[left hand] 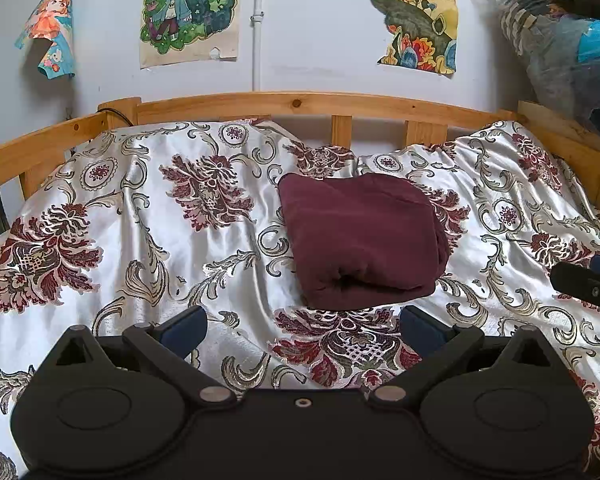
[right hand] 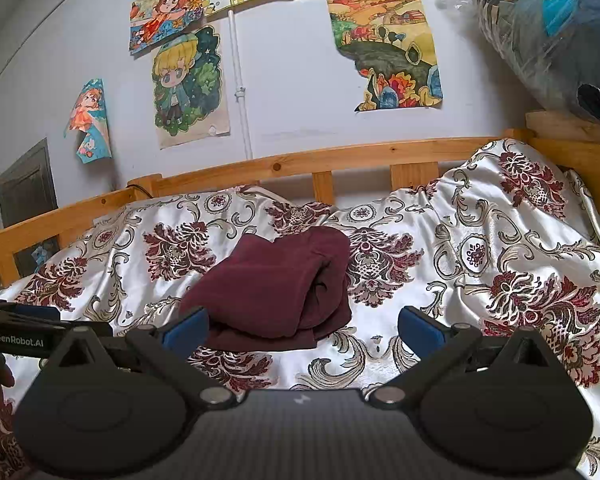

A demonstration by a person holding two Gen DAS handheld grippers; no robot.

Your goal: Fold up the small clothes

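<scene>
While we look through the left wrist camera, we've got our left gripper (left hand: 302, 326) hovering low over the bed with its jaws spread wide and nothing between them. The maroon garment (left hand: 362, 242) sits folded into a chunky bundle on the floral satin bedspread (left hand: 140, 240), just ahead of the blue fingertips (left hand: 186, 328) and a bit to the right. Our right gripper (left hand: 588, 284) pokes in at the right edge; can't tell its jaws from here. Wooden bed rail (left hand: 300, 102) runs behind.

Over on the right wrist camera, the right gripper (right hand: 302, 326) has its jaws spread too, empty. The garment (right hand: 276, 284) lies ahead and left, near the left fingertip (right hand: 188, 326). The left gripper (right hand: 20, 328) shows at the left edge.
</scene>
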